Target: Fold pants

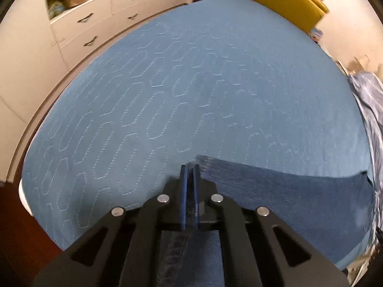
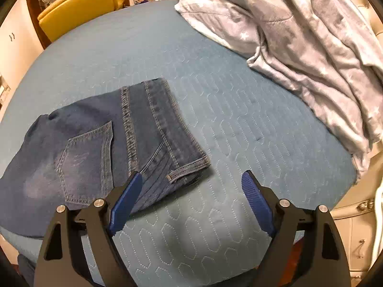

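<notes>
denim lies spread on the near-left part of the bed: the jeans (image 2: pixel 100 143) rest flat on the blue quilted cover (image 2: pixel 215 110), back pocket (image 2: pixel 86 160) up, the waistband end folded over and pointing toward the middle of the mattress.

starting from the left, white drawers (image 1: pixel 95 24) line the wall beside the bed, with a shelf of blurred things above them. the left gripper (image 1: pixel 190 169) sits low over the cover, its blue pads (image 1: pixel 183 196) pressed close together with a seamed strip of the jeans (image 1: pixel 287 191) caught between them; the dark cloth runs from under the fingers out to the right across the cover (image 1: pixel 167 95). the cloth there looks blurred.

past the far edge of the bed stands a yellow chair (image 2: pixel 79 7), its back against the mattress.

moving right, the right gripper (image 2: pixel 191 179) hangs just above the cover with its jaws spread wide and nothing between them. its left pad (image 2: pixel 125 203) overlaps the hem of the jeans in this view, though i cannot tell whether it touches; the other pad (image 2: pixel 257 203) is over bare quilt.

furthest right, a rumpled grey duvet with white stars (image 2: pixel 311 47) is heaped along the head of the bed, well apart from the jeans, and a cream cabinet (image 2: pixel 354 227) shows below it at the bedside.
</notes>
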Available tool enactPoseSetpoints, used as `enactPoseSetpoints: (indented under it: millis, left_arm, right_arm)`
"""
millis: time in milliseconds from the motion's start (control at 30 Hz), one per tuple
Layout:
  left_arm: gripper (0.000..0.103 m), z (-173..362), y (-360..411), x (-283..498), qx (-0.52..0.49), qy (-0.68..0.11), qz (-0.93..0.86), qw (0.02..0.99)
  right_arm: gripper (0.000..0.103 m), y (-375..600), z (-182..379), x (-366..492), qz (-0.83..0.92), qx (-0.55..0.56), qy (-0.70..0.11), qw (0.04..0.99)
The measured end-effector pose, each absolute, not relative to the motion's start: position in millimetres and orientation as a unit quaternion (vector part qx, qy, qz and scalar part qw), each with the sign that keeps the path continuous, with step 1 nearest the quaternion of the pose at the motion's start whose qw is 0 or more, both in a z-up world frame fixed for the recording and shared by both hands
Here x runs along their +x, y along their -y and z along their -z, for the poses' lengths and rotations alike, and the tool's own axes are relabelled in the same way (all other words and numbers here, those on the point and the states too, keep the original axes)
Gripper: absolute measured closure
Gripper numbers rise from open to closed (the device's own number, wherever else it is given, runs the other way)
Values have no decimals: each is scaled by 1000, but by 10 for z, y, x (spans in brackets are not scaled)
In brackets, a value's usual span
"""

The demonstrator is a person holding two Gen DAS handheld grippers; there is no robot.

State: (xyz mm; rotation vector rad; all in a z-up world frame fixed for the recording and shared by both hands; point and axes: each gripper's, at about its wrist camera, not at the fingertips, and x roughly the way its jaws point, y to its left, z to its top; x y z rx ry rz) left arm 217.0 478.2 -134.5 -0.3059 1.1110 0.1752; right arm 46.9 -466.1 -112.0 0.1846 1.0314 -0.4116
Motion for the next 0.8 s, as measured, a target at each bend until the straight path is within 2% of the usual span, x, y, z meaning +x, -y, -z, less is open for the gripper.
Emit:
enactPoseSetpoints:
  millis: [100,200,267,300,333,400,433,467,567,600,633,667,700,767,800]
  left_arm:
    - [103,1428,-4921,2109,-166,-528,-124,824]
    - [102,1165,-4861,1973,-152,-477,-149,853]
    - [89,892,-4627,1939,-129,-429,-144,882]
    - [72,715,-4364,1950,-111,-397,-121,903]
    - [62,587,-4071,1967,-92,-373,-101,918]
    - [56,469,-3499,2051,-68,-353,-40,932]
    - [52,456,-3038,2145,-50,-356,11,933]
    - [52,461,-2666,2206,-36,-360,49,931]
    - [52,558,-1707,2346,-4,-376,126,918]
    - [56,639,-1255,2415,12,-391,157,907]
    - [75,687,-1020,2461,12,-397,177,900]
    - [86,762,-797,2480,10,-403,198,894]
    - [88,824,-498,2542,12,-408,225,885]
    - [99,949,-165,2608,15,-415,248,875]
    - [99,1055,-7,2678,11,-422,265,867]
  right_arm:
    - [26,4480,924,608,195,51,-473,858]
    - [26,3916,705,909,133,-18,-452,882]
    - [29,3527,641,1138,62,-40,-447,891]
    - [30,3238,641,1286,12,-52,-443,895]
    - [31,3001,670,1413,-17,-70,-441,895]
    - [32,2556,839,1720,-64,-100,-440,890]
    - [39,2437,948,1855,-75,-104,-448,885]
    - [51,2355,1081,1995,-78,-107,-461,878]
    - [59,2396,1440,2352,-21,-117,-480,869]
    - [61,2550,1540,2451,13,-104,-486,867]
    - [62,2678,1596,2490,27,-85,-492,866]
    - [65,2796,1659,2529,31,-59,-498,865]
    - [66,2888,1729,2551,32,-48,-501,864]
    - [66,2916,1789,2535,27,-66,-495,866]
    - [66,2958,1804,2523,25,-63,-492,868]
